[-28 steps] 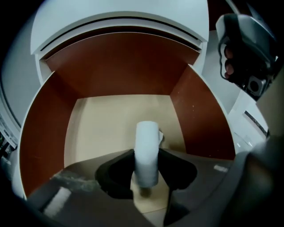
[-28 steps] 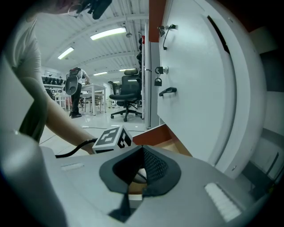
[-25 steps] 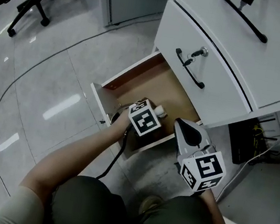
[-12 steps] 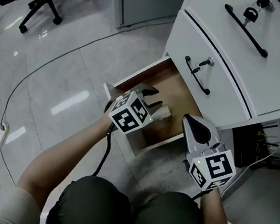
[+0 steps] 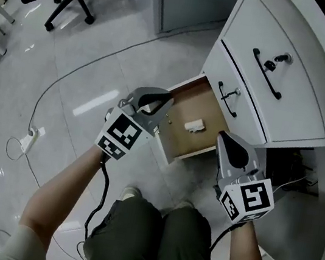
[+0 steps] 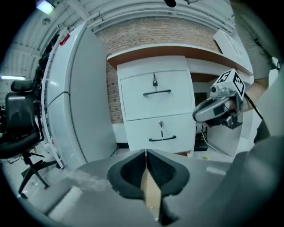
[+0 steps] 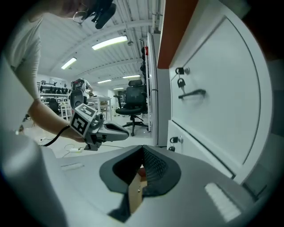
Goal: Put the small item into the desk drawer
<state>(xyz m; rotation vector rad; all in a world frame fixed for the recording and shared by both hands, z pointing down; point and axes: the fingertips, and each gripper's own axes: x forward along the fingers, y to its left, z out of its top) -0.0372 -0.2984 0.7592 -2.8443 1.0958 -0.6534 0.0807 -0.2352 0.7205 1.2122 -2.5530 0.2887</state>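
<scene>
One small white item [image 5: 194,125] lies flat on the brown floor of the open bottom drawer [image 5: 179,138], near the middle and clear of its walls, so I judge the placing done and only the closing left. My left claw [image 5: 155,99] sits by the drawer's left rim, lifted off the item, its jaws closing right down until the pads meet with nothing between them. My right claw [image 5: 232,147] hangs by the drawer's front right corner, jaws likewise pressed together and empty. Trouble from here would come mostly from the push. If I shove one corner with a closed claw, the drawer may skew on its runners and jam. A sharp shove could send the light item sliding to the back wall. Either claw could also clip the handle [image 5: 227,100] of the drawer above if I come in too high.
</scene>
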